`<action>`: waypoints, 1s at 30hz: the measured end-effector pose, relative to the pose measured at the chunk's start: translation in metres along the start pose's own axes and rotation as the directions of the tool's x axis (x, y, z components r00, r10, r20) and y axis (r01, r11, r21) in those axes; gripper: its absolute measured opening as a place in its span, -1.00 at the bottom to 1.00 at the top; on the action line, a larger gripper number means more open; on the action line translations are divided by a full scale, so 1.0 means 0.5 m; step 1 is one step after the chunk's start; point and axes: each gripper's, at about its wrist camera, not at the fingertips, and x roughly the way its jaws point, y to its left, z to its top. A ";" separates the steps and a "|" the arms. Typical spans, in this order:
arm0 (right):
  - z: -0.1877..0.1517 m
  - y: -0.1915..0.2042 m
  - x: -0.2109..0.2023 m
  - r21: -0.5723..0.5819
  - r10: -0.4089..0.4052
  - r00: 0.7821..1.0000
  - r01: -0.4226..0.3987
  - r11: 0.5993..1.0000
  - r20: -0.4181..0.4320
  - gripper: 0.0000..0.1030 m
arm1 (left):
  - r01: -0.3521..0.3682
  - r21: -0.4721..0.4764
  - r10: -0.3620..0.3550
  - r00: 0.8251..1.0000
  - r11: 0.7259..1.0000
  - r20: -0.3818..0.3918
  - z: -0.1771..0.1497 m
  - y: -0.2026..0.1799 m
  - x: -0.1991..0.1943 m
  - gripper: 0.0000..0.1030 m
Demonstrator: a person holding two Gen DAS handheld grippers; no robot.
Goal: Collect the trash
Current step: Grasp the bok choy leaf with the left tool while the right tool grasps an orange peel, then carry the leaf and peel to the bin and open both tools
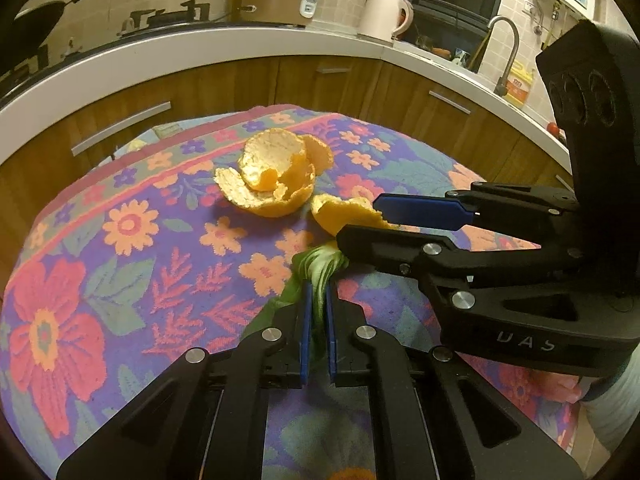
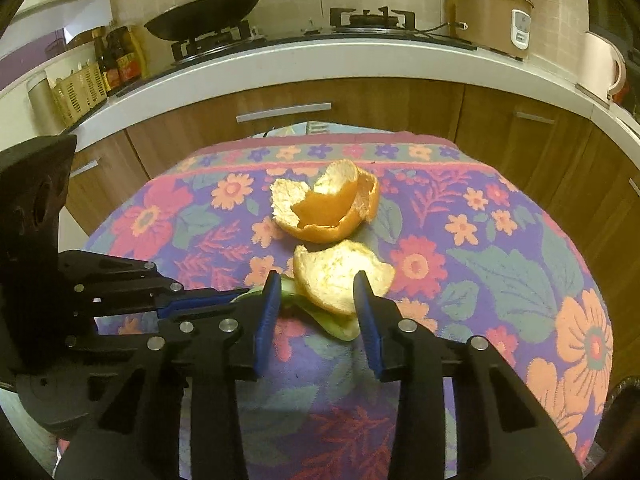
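Right gripper (image 1: 362,220), lettered "UAS" (mirrored), reaches in level, fingers spread around a small orange peel (image 2: 340,276). Left gripper (image 1: 318,292) pinches a green leaf scrap (image 1: 320,264).

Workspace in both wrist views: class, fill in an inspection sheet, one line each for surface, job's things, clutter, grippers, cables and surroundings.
Surface: floral cloth covers the table.
Job's things: large orange peel; small orange peel; green vegetable scrap.
Clutter: nothing seen.
Grippers: left hand-held gripper shut on the green vegetable scrap; right hand-held gripper open, straddling the small orange peel.
Cables: nothing seen.
Surroundings: wok, rice cooker, kettle, faucet.
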 end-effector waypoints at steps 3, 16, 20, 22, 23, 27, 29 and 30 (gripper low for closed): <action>0.001 0.006 -0.001 -0.008 0.010 1.000 -0.010 1.000 -0.005 -0.74 | 0.000 0.003 0.000 1.000 1.000 0.000 0.000 0.000 0.000 -0.92; -0.019 -0.050 -0.117 0.130 0.048 0.995 -0.058 0.990 0.083 -0.97 | 0.040 -0.024 -0.039 0.999 0.999 0.023 -0.034 -0.006 -0.051 -0.92; -0.044 -0.067 -0.178 0.161 0.053 0.990 -0.074 0.984 0.131 -0.97 | 0.062 -0.017 -0.061 0.997 0.998 0.047 -0.036 -0.031 -0.077 -0.92; -0.060 -0.079 -0.215 0.176 0.052 0.986 -0.080 0.981 0.156 -0.97 | 0.075 -0.008 -0.075 0.995 0.997 0.063 -0.030 -0.049 -0.090 -0.92; -0.070 -0.086 -0.236 0.185 0.051 0.984 -0.084 0.979 0.172 -0.97 | 0.079 -0.001 -0.079 0.994 0.997 0.071 -0.028 -0.060 -0.095 -0.92; -0.098 -0.113 -0.307 0.213 0.037 0.974 -0.086 0.973 0.223 -0.97 | 0.097 0.028 -0.099 0.991 0.995 0.087 -0.012 -0.111 -0.103 -0.92; -0.110 -0.126 -0.338 0.223 0.018 0.970 -0.074 0.972 0.242 -0.97 | 0.113 0.050 -0.118 0.988 0.992 0.095 -0.004 -0.143 -0.104 -0.92; -0.119 -0.136 -0.359 0.230 0.004 0.967 -0.064 0.971 0.254 -0.97 | 0.125 0.065 -0.132 0.986 0.990 0.100 0.002 -0.163 -0.105 -0.92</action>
